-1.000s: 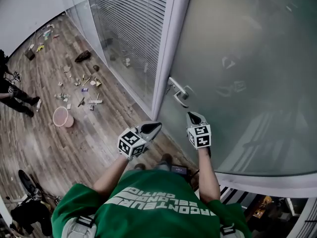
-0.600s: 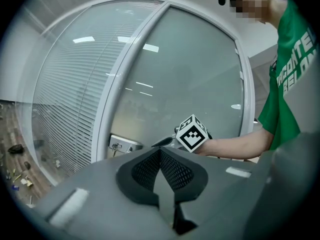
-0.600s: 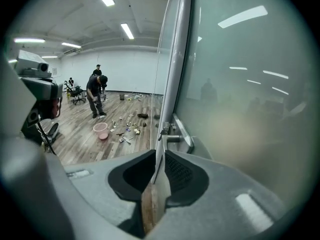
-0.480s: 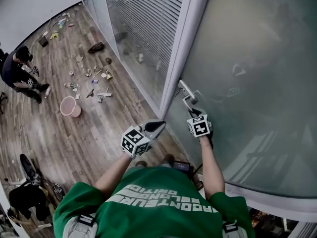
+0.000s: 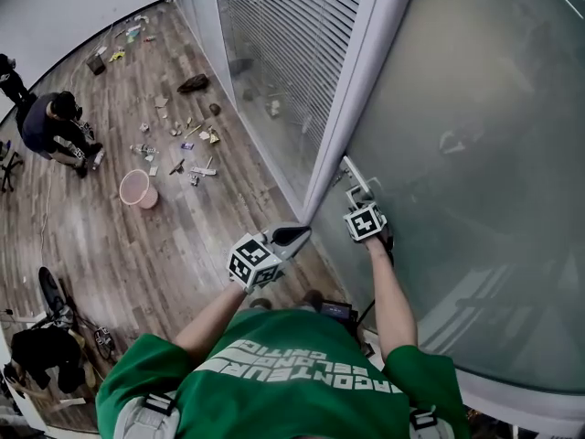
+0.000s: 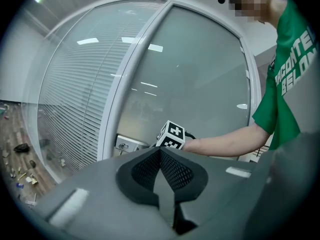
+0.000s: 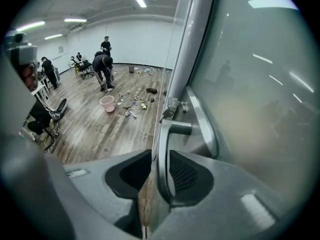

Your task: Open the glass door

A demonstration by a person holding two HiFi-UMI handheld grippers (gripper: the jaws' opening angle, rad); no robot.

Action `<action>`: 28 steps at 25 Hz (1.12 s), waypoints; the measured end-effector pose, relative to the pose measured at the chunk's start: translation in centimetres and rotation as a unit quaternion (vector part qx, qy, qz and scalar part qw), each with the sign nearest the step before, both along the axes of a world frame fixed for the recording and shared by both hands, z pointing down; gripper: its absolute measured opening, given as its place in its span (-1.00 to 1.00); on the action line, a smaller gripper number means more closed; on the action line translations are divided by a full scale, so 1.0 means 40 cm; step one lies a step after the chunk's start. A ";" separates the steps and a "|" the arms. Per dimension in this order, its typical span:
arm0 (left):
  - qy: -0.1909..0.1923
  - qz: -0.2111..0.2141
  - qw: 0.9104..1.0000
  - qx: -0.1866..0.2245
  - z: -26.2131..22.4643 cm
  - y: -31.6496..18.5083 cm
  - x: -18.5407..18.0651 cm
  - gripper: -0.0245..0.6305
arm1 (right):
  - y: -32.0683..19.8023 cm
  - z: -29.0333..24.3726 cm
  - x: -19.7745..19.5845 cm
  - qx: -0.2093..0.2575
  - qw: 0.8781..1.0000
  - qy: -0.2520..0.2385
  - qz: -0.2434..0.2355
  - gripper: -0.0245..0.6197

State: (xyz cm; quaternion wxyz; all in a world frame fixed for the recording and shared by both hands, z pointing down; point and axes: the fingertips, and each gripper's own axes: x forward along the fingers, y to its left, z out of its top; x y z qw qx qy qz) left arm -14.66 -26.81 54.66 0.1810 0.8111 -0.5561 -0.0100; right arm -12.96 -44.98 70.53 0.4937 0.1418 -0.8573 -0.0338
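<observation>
Right gripper view: the metal lever handle (image 7: 161, 149) of the glass door (image 7: 260, 99), right beside the white frame, is straddled by the right tongs (image 7: 160, 179), whose jaws were just spread wide, with nothing squeezed yet. The left tongs (image 6: 161, 170) are clenched on nothing. The door's probably heavy and the handle stiff and slick, so it's best gripped near its free end. The shirt print is only partly legible.

Your green shirt (image 6: 286, 59) carries the only print that can be read: white capitals in two lines. In the left gripper view you can make out "ONTE" above "BELO", both cut off at the right edge. In the head view the same print lies upside down across the shirt, too warped to read with certainty.
</observation>
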 end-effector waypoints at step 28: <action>-0.015 -0.003 1.000 -0.010 0.022 -0.061 0.028 -0.88 | 0.039 0.200 0.055 -0.182 0.963 0.197 -0.007 -0.95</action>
